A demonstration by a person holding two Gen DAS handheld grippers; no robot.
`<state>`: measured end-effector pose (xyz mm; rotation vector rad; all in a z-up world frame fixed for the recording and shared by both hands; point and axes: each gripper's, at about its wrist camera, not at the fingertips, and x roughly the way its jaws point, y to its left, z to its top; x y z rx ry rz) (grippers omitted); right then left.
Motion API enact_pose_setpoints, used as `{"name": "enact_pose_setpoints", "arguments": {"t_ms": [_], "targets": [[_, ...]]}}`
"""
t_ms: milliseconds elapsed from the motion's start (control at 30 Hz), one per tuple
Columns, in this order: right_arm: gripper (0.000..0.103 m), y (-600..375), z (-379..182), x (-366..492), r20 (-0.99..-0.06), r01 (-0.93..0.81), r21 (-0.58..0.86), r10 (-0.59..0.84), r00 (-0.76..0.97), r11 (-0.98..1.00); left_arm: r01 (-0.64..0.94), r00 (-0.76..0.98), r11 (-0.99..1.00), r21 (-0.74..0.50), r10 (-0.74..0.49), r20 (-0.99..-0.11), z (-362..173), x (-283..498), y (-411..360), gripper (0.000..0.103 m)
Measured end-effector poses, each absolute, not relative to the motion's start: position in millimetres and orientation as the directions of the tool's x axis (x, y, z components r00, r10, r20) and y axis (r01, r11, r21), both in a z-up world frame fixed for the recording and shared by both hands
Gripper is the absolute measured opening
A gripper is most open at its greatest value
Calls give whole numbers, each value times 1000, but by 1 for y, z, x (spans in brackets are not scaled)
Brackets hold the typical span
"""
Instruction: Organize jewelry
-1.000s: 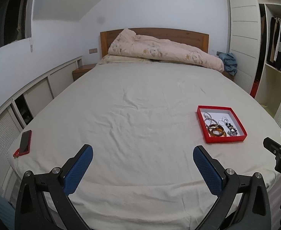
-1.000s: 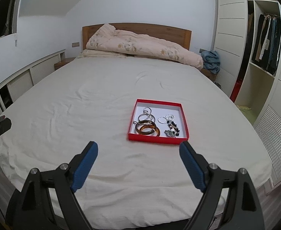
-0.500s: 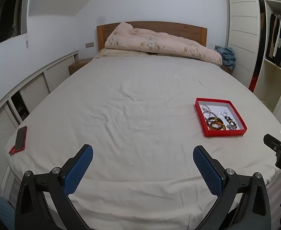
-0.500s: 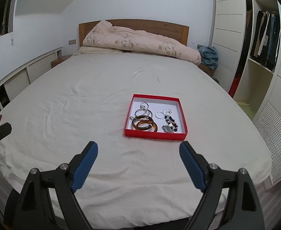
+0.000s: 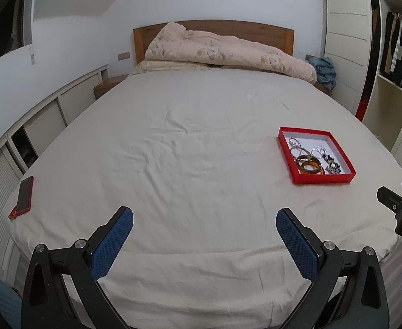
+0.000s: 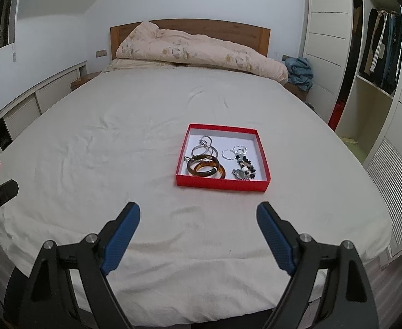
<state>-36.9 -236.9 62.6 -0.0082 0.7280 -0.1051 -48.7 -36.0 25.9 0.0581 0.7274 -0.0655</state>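
Note:
A shallow red tray [image 6: 222, 185] with a white floor lies on the bed, straight ahead of my right gripper [image 6: 198, 215]. In it are amber bangles [image 6: 206, 167], silver rings [image 6: 205, 149] and a dark beaded piece [image 6: 244, 169]. The right gripper is open and empty, hovering over the sheet short of the tray. In the left wrist view the tray [image 5: 321, 178] sits to the right of my left gripper [image 5: 204, 220], which is also open with nothing between its blue pads. The right gripper's edge [image 5: 395, 208] shows at far right.
A phone in a red case [image 5: 24, 193] lies near the bed's left edge. A bunched floral duvet [image 6: 201, 50] is piled at the wooden headboard. An open wardrobe [image 6: 379, 54] stands on the right, low white cabinets [image 5: 36, 126] along the left wall.
Both views have tipped slightly downward, so the bed and tray sit higher in frame. The left gripper sank a little. Jaws of both grippers are unchanged.

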Motion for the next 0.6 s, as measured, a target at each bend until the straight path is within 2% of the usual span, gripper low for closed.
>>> {"name": "enact_pose_setpoints", "arguments": {"t_ms": [600], "targets": [[86,-250,37,-22,-709,117,-21,-98,698,993,108,699,993,51,-39,-714,4,-32,-48,102]]}}
